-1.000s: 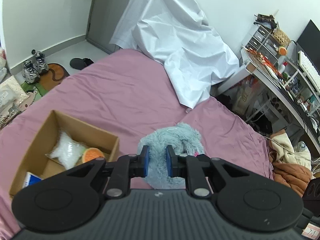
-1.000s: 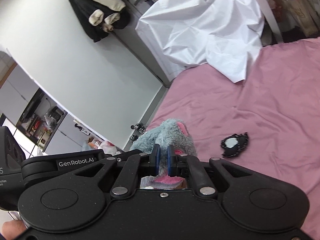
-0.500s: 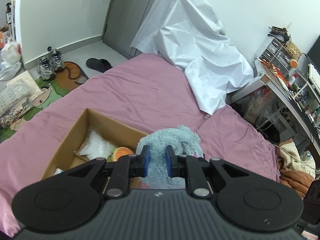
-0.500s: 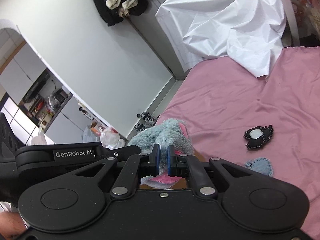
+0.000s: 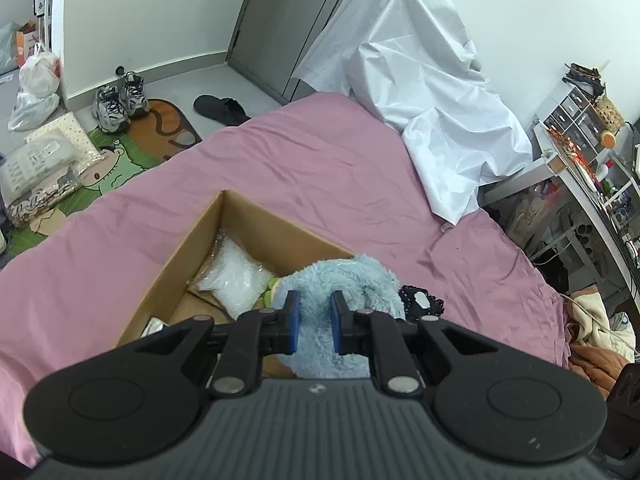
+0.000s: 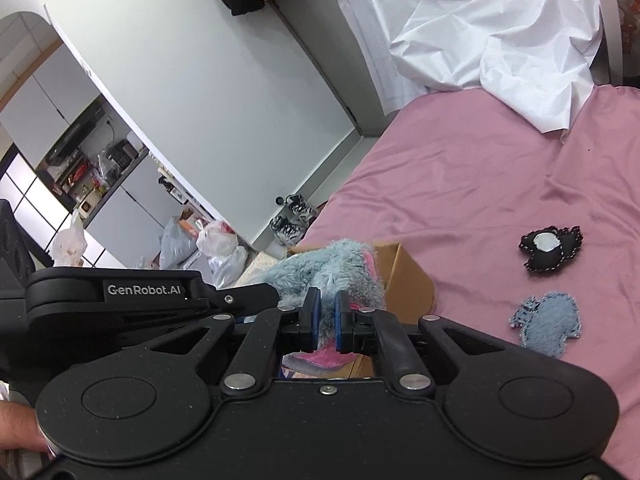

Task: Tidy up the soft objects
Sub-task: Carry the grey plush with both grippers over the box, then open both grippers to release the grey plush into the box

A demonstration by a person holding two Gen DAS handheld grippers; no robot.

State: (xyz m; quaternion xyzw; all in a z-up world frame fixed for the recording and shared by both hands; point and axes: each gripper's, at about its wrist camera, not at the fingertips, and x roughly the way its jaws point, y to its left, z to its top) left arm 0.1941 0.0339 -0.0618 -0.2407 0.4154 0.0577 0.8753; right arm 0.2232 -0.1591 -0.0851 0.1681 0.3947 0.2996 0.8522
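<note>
- crumpled white sheet [image 5: 436,92] draped over the far edge of the pink bed cover [image 5: 320,168]
- grey sneakers [image 5: 118,100] and black slipper [image 5: 220,109] on floor
- cluttered white shelf unit [image 5: 592,160] at right

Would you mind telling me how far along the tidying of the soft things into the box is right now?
Done: a white packet already lies in the cardboard box. In hand: the left claw and the right claw both grip the blue plush toy, held at the box's edge and not yet released. Left: the black patch and the denim patch lie on the pink bed.
</note>
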